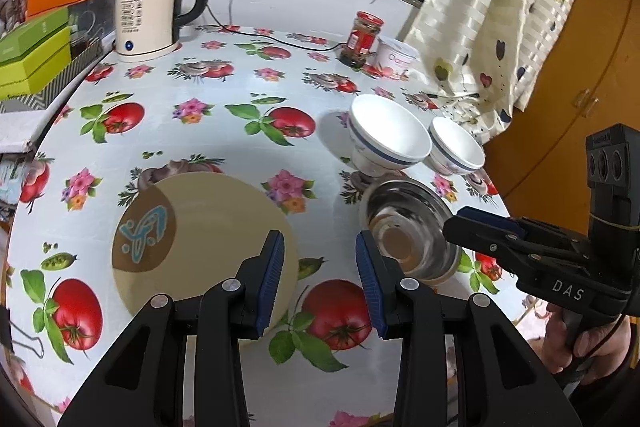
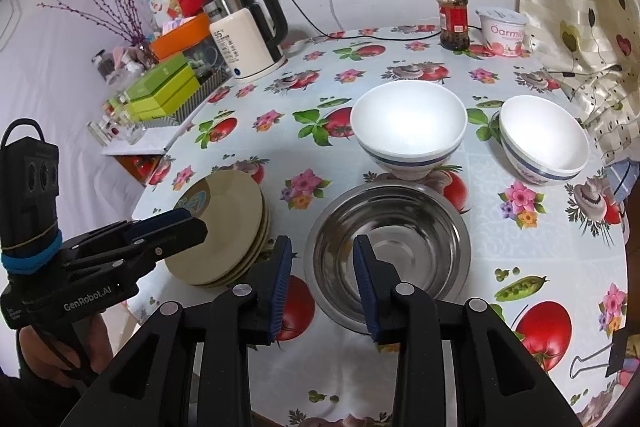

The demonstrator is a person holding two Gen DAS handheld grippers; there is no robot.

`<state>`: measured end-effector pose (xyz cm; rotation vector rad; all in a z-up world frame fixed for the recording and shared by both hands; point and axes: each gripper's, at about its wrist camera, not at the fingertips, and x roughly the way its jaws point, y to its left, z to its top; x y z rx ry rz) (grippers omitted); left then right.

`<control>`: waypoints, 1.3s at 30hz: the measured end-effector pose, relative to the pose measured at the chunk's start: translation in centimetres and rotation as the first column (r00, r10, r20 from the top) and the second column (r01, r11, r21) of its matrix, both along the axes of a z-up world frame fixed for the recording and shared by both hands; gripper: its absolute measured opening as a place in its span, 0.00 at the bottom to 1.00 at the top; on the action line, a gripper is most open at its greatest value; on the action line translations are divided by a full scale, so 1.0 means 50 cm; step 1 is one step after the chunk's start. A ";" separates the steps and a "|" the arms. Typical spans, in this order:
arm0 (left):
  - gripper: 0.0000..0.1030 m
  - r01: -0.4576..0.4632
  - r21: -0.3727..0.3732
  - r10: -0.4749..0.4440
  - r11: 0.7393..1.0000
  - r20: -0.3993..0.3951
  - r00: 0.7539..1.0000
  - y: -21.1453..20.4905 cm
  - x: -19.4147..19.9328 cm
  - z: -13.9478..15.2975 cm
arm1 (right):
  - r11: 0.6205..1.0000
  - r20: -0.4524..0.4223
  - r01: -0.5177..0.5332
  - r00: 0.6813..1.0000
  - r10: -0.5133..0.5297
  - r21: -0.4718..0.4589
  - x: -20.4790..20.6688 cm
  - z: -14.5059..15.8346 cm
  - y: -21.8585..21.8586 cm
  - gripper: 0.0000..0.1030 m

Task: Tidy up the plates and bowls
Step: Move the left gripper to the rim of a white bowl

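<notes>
A stack of cream plates [image 1: 208, 243] [image 2: 224, 223] lies near the table's front left. A steel bowl [image 1: 412, 231] [image 2: 388, 251] sits to its right. Two white bowls with a blue band stand behind it: a larger one [image 1: 388, 135] [image 2: 410, 127] and a smaller one [image 1: 456, 145] [image 2: 542, 143]. My left gripper [image 1: 320, 267] is open and empty, hovering between the plates and the steel bowl; it also shows in the right wrist view [image 2: 176, 227]. My right gripper [image 2: 322, 275] is open and empty over the steel bowl's near left rim; it also shows in the left wrist view [image 1: 472, 227].
A white electric kettle [image 1: 148, 11] [image 2: 248, 39] stands at the back left with its cord across the table. A red-lidded jar [image 1: 362, 39] [image 2: 452, 17] and a yogurt tub [image 1: 396, 57] [image 2: 504, 31] stand at the back right. Green boxes [image 1: 32, 55] sit left; a curtain [image 1: 500, 7] hangs right.
</notes>
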<state>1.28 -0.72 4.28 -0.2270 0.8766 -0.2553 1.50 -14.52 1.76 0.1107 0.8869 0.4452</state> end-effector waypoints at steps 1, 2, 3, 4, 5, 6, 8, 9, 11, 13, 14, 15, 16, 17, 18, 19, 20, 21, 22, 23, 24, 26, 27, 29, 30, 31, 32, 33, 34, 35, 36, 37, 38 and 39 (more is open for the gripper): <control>0.37 0.006 0.004 -0.006 1.000 0.002 1.000 -0.004 0.002 0.001 | 1.000 0.000 0.003 1.000 -0.003 0.000 0.001 0.000 -0.003 0.32; 0.37 0.010 0.006 -0.010 1.000 0.002 1.000 -0.006 0.003 0.002 | 1.000 0.001 0.005 1.000 -0.005 0.001 0.001 0.000 -0.005 0.32; 0.37 0.015 0.009 -0.015 1.000 0.004 1.000 -0.008 0.006 0.003 | 1.000 0.000 0.007 1.000 -0.007 0.001 0.002 0.000 -0.008 0.32; 0.37 0.017 0.010 -0.017 1.000 0.004 1.000 -0.009 0.007 0.004 | 1.000 0.000 0.010 1.000 -0.010 0.001 0.003 0.000 -0.010 0.32; 0.37 0.019 0.009 -0.019 1.000 0.004 1.000 -0.011 0.009 0.004 | 1.000 -0.001 0.012 1.000 -0.012 0.001 0.003 -0.001 -0.012 0.32; 0.37 0.022 0.009 -0.022 1.000 0.004 1.000 -0.012 0.010 0.004 | 1.000 -0.002 0.014 1.000 -0.014 0.002 0.004 -0.001 -0.013 0.32; 0.37 0.026 0.006 -0.026 1.000 0.001 1.000 -0.015 0.012 0.002 | 1.000 -0.004 0.018 1.000 -0.018 0.002 0.005 -0.003 -0.016 0.32; 0.37 0.028 0.005 -0.028 1.000 -0.001 1.000 -0.016 0.013 0.001 | 1.000 -0.005 0.019 1.000 -0.019 0.003 0.006 -0.004 -0.018 0.32; 0.37 0.031 0.003 -0.031 1.000 -0.006 1.000 -0.019 0.015 -0.002 | 1.000 -0.009 0.020 1.000 -0.020 0.003 0.007 -0.006 -0.020 0.32; 0.37 0.034 0.001 -0.034 0.999 -0.012 0.999 -0.022 0.017 -0.006 | 1.000 -0.013 0.023 1.000 -0.023 0.003 0.009 -0.009 -0.023 0.32; 0.37 0.035 0.001 -0.035 0.999 -0.014 0.999 -0.022 0.017 -0.007 | 1.000 -0.014 0.025 1.000 -0.025 0.004 0.010 -0.010 -0.026 0.32; 0.37 0.036 0.001 -0.035 0.999 -0.017 0.999 -0.023 0.019 -0.009 | 1.000 -0.016 0.028 0.999 -0.028 0.005 0.011 -0.011 -0.029 0.32; 0.37 0.035 0.002 -0.035 0.999 -0.020 0.999 -0.024 0.021 -0.011 | 1.000 -0.017 0.031 0.999 -0.031 0.006 0.013 -0.012 -0.031 0.32; 0.37 0.035 0.002 -0.035 0.999 -0.023 0.999 -0.025 0.024 -0.013 | 0.999 -0.019 0.034 0.999 -0.034 0.006 0.014 -0.013 -0.034 0.32; 0.37 0.036 0.003 -0.036 0.999 -0.025 0.999 -0.026 0.026 -0.014 | 0.999 -0.020 0.039 0.999 -0.038 0.007 0.016 -0.014 -0.039 0.32; 0.37 0.037 0.005 -0.037 0.999 -0.028 0.999 -0.028 0.030 -0.016 | 0.999 -0.022 0.043 0.999 -0.043 0.006 0.018 -0.015 -0.042 0.32; 0.37 0.038 0.007 -0.037 0.999 -0.030 0.999 -0.030 0.032 -0.018 | 0.999 -0.024 0.048 0.999 -0.048 0.006 0.021 -0.017 -0.047 0.32; 0.37 0.039 0.008 -0.039 0.999 -0.031 0.999 -0.033 0.035 -0.019 | 0.999 -0.025 0.053 0.998 -0.052 0.006 0.023 -0.018 -0.051 0.32; 0.37 0.042 0.010 -0.042 0.999 -0.034 0.999 -0.036 0.039 -0.020 | 0.998 -0.027 0.057 0.998 -0.057 0.007 0.025 -0.019 -0.055 0.32; 0.37 0.046 0.011 -0.046 0.999 -0.036 0.998 -0.040 0.043 -0.021 | 0.998 -0.028 0.061 0.998 -0.061 0.006 0.026 -0.019 -0.058 0.32; 0.37 0.049 0.012 -0.048 0.999 -0.036 0.998 -0.042 0.046 -0.022 | 0.998 -0.030 0.066 0.997 -0.066 0.006 0.029 -0.020 -0.063 0.32; 0.37 0.056 0.016 -0.055 0.998 -0.039 0.998 -0.048 0.053 -0.024 | 0.997 -0.033 0.073 0.997 -0.073 0.006 0.033 -0.022 -0.070 0.32; 0.37 0.059 0.018 -0.058 0.998 -0.040 0.998 -0.052 0.057 -0.025 | 0.997 -0.035 0.076 0.996 -0.076 0.006 0.036 -0.022 -0.075 0.32; 0.37 0.065 0.024 -0.064 0.998 -0.042 0.997 -0.059 0.067 -0.026 | 0.996 -0.036 0.084 0.996 -0.084 0.005 0.040 -0.024 -0.082 0.32; 0.37 0.067 0.026 -0.066 0.997 -0.043 0.997 -0.062 0.072 -0.027 | 0.996 -0.038 0.089 0.995 -0.089 0.006 0.043 -0.025 -0.087 0.32; 0.37 0.071 0.029 -0.069 0.997 -0.044 0.997 -0.065 0.078 -0.028 | 0.996 -0.040 0.092 0.995 -0.092 0.007 0.046 -0.026 -0.090 0.32; 0.37 0.074 0.031 -0.072 0.997 -0.047 0.996 -0.069 0.084 -0.029 | 0.995 -0.042 0.096 0.995 -0.096 0.007 0.048 -0.027 -0.092 0.32; 0.37 0.077 0.033 -0.075 0.996 -0.049 0.996 -0.072 0.090 -0.031 | 0.995 -0.045 0.101 0.994 -0.101 0.006 0.052 -0.030 -0.097 0.32; 0.37 0.079 0.034 -0.078 0.996 -0.052 0.996 -0.075 0.096 -0.032 | 0.995 -0.046 0.104 0.994 -0.104 0.007 0.055 -0.031 -0.100 0.32; 0.37 0.080 0.035 -0.079 0.996 -0.053 0.995 -0.077 0.100 -0.034 | 0.994 -0.049 0.107 0.993 -0.107 0.007 0.058 -0.033 -0.103 0.32; 0.37 0.083 0.035 -0.081 0.996 -0.055 0.995 -0.080 0.107 -0.035 | 0.994 -0.051 0.111 0.993 -0.110 0.007 0.062 -0.035 -0.106 0.32; 0.37 0.085 0.036 -0.083 0.996 -0.057 0.995 -0.082 0.112 -0.036 | 0.993 -0.053 0.114 0.992 -0.114 0.008 0.067 -0.037 -0.110 0.32; 0.37 0.086 0.036 -0.084 0.996 -0.057 0.995 -0.083 0.116 -0.036 | 0.993 -0.055 0.118 0.992 -0.117 0.009 0.073 -0.038 -0.113 0.32; 0.37 0.088 0.034 -0.086 0.996 -0.058 0.995 -0.084 0.122 -0.037 | 0.993 -0.055 0.120 0.991 -0.120 0.010 0.076 -0.039 -0.116 0.32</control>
